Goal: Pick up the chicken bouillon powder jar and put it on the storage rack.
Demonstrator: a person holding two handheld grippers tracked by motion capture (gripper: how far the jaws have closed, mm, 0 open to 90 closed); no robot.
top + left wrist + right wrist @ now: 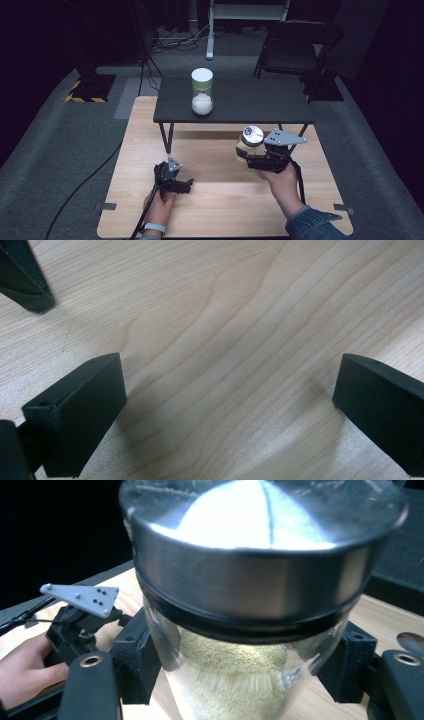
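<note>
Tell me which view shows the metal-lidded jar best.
The right gripper view: the jar is close up, steel lid and pale grains clear, with the right tongs clamped on its glass. The high view shows it small above the wooden table. The left gripper view gives wood grain.

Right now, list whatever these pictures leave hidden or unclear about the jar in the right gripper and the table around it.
- The jar's base: right gripper view, cut off by the bottom edge.
- What the yellowish grains in it are: too fine to tell in that view.
- The right gripper's fingers: high view, too small and dark to make out.
- Whether the jar is clear of the wooden table: high view, the angle does not settle it.
</note>
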